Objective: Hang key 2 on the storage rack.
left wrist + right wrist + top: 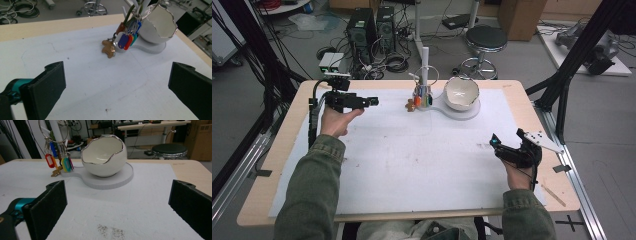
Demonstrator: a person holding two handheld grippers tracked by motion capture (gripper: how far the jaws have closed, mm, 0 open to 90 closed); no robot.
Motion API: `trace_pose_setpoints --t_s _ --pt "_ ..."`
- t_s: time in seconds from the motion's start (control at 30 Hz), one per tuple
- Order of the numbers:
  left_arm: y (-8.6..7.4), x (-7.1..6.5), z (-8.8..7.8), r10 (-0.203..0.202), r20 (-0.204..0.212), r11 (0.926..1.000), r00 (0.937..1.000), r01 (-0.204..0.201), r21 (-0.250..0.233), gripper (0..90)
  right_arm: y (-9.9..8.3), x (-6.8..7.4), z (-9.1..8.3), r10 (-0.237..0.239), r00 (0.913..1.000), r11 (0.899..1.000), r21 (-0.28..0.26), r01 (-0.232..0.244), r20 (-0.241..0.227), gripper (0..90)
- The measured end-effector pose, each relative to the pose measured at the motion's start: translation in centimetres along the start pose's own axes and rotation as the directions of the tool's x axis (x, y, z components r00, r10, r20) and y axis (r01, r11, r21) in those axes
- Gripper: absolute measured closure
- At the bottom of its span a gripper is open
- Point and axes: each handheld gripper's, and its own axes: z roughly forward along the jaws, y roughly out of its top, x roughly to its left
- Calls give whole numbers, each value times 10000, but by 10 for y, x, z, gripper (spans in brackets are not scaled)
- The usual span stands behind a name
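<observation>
A: What was the biggest thing we had in front of us?

B: The table (272, 165), a pale wooden top, with a white sheet (412, 160) spread over most of it. From the high view we saw our two forearms in green sleeves coming in from the near edge.

A: And on the sheet?

B: At the far middle stood a flat white base (117, 181) carrying a white bowl (103, 157) shaped like a cracked eggshell, with a silvery jagged rim. Just to its left on the same base rose a thin white post (425, 62).

A: What hung there?

B: A metal ring (47, 135) with coloured key tags (127, 40), blue, red and green among them, hanging against the post. A small brown charm (108, 48) from the same bunch lay on the sheet, touching the foot of the base.

A: Where were our grippers?

B: The left gripper (373, 101) hovered over the far left of the sheet, pointing right toward the tags and well apart from them. In the left gripper view its jaws stood wide, with nothing between them but bare sheet. The right gripper (495, 142) sat near the right edge of the sheet, closer to us, aimed at the bowl. In the right gripper view its jaws were spread wide too, empty, with a patch of dark specks (110, 231) on the sheet between them
</observation>
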Motion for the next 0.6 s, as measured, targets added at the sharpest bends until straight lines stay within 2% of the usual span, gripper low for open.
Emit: trace_pose_setpoints --t_s 0.3,0.37,0.5,0.6 --pt "-16 0 -11 77 -212 9999 9997 -80 -125 16 -1 0 0 10 10000 10000 13 -10 26 8" --pt "-22 1 -14 91 -383 9998 9992 -98 -171 16 -1 0 0 -2 10000 10000 4 2 29 8" --pt "-34 1 -21 218 -1012 9990 9946 -256 -362 16 -1 1 0 23 10000 10000 15 -23 53 8" --pt "-42 2 -25 53 -1013 9989 9948 -100 -464 16 -1 1 -1 23 10000 10000 17 -23 49 8"
